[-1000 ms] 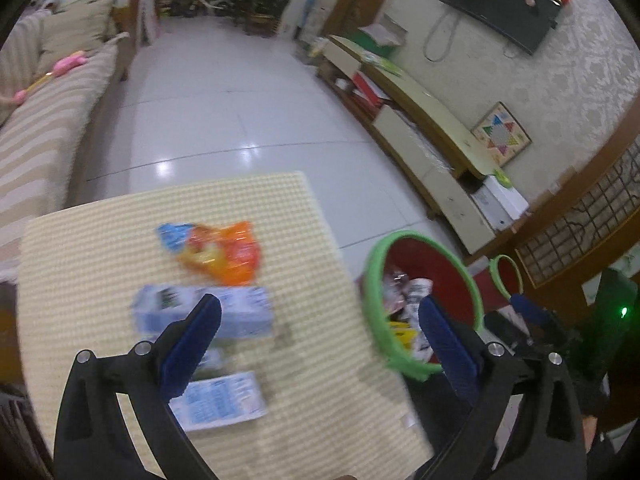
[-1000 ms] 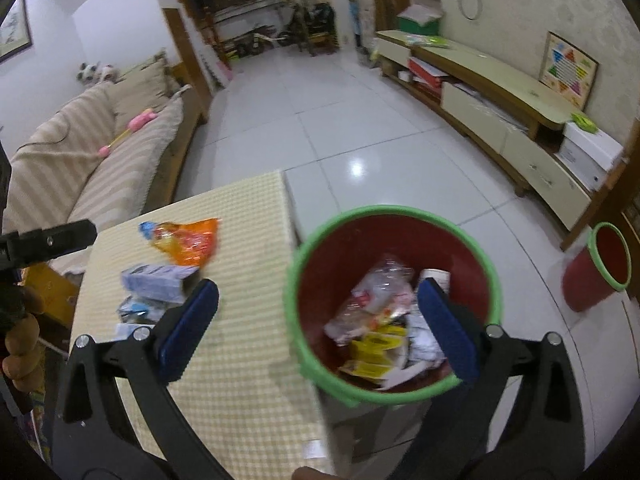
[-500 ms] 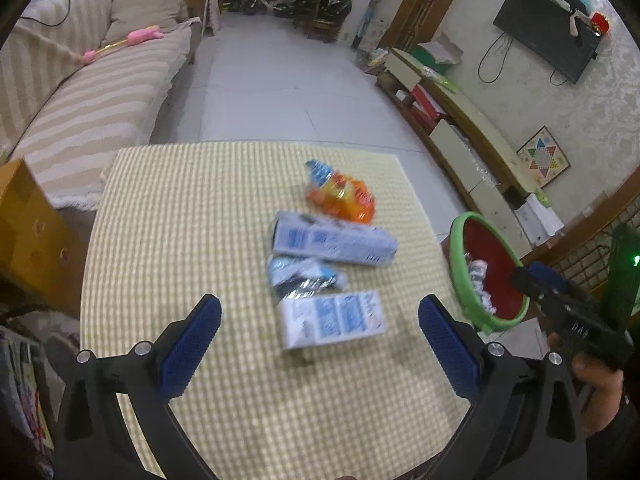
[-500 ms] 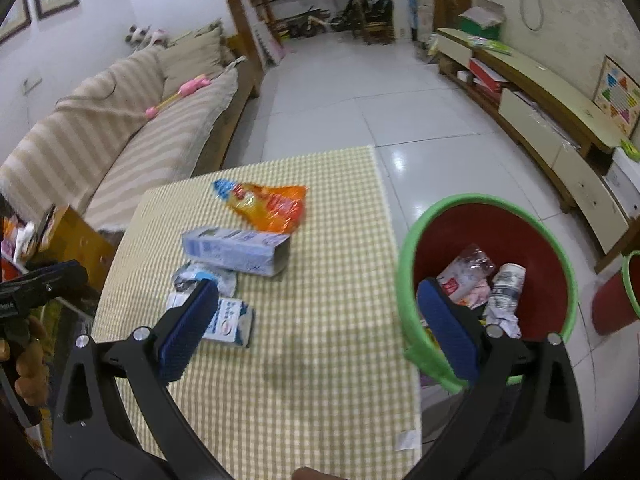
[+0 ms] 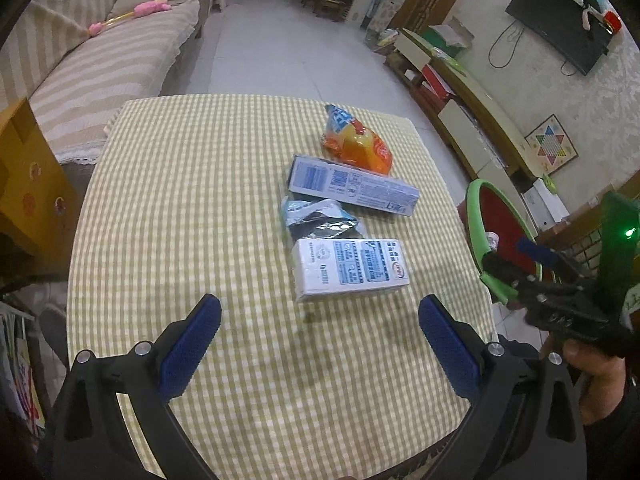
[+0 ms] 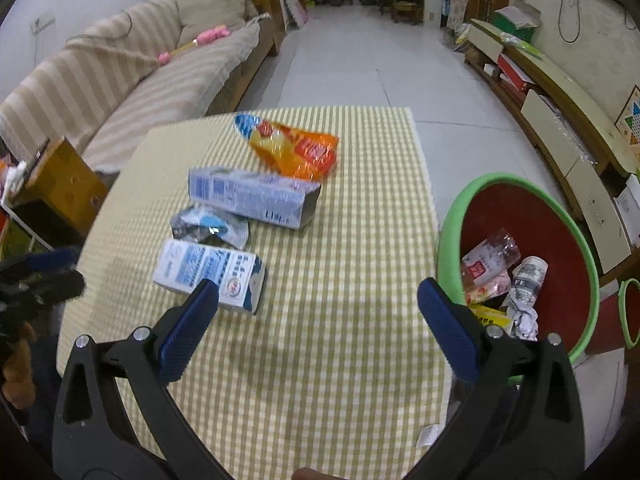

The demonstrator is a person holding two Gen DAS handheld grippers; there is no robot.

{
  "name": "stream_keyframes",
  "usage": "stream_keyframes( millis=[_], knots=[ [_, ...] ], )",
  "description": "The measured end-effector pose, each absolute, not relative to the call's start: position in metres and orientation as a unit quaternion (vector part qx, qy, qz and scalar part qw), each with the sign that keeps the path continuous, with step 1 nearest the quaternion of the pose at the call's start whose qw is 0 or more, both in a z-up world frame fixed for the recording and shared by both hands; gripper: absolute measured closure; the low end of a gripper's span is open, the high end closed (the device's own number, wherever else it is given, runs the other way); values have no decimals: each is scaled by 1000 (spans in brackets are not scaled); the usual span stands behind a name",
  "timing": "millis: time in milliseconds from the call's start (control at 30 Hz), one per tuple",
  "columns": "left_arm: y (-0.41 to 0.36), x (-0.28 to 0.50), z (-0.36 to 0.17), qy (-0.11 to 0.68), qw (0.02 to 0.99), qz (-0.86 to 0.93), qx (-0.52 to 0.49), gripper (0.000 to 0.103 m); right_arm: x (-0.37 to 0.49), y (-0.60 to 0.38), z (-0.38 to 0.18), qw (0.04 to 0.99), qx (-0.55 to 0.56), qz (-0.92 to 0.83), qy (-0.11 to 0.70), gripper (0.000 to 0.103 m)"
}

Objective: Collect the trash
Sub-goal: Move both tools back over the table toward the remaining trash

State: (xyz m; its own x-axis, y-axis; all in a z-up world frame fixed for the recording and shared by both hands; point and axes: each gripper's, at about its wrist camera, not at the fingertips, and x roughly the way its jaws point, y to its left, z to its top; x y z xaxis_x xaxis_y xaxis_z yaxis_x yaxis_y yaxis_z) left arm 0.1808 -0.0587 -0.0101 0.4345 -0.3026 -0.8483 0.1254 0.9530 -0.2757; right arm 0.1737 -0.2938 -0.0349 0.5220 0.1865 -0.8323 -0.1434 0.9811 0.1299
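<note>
Four pieces of trash lie on the checked tablecloth (image 5: 192, 208): an orange snack bag (image 5: 358, 145) (image 6: 294, 148), a long blue-white carton (image 5: 354, 189) (image 6: 254, 196), a crumpled silver wrapper (image 5: 320, 220) (image 6: 210, 227) and a short white-blue carton (image 5: 352, 270) (image 6: 210, 270). A red bin with a green rim (image 6: 528, 232) (image 5: 504, 224) stands off the table's right edge, holding several scraps. My left gripper (image 5: 319, 330) hovers open just short of the short carton. My right gripper (image 6: 318, 314) is open and empty, above the table between that carton and the bin.
A striped sofa (image 6: 132, 80) runs along the far left. A low TV cabinet (image 6: 560, 112) lines the right wall. A wooden side table (image 5: 24, 188) stands by the table's left edge. A second small red bin (image 6: 632, 316) sits at the far right. White tiled floor (image 6: 360, 52) stretches beyond.
Both views have swung left from the bin toward the trash on the table. The left gripper has come closer to the short carton. Both grippers stayed open.
</note>
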Motion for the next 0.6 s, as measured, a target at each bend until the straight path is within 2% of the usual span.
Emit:
stream_keyframes(
  millis=[200,600],
  knots=[
    [-42,180,-9,513,845,-110,-101,8,182,-266,-51,856,-2,146,497,5],
    [-4,171,-20,519,841,-77,-132,8,202,-183,-82,818,-174,262,482,5]
  ],
)
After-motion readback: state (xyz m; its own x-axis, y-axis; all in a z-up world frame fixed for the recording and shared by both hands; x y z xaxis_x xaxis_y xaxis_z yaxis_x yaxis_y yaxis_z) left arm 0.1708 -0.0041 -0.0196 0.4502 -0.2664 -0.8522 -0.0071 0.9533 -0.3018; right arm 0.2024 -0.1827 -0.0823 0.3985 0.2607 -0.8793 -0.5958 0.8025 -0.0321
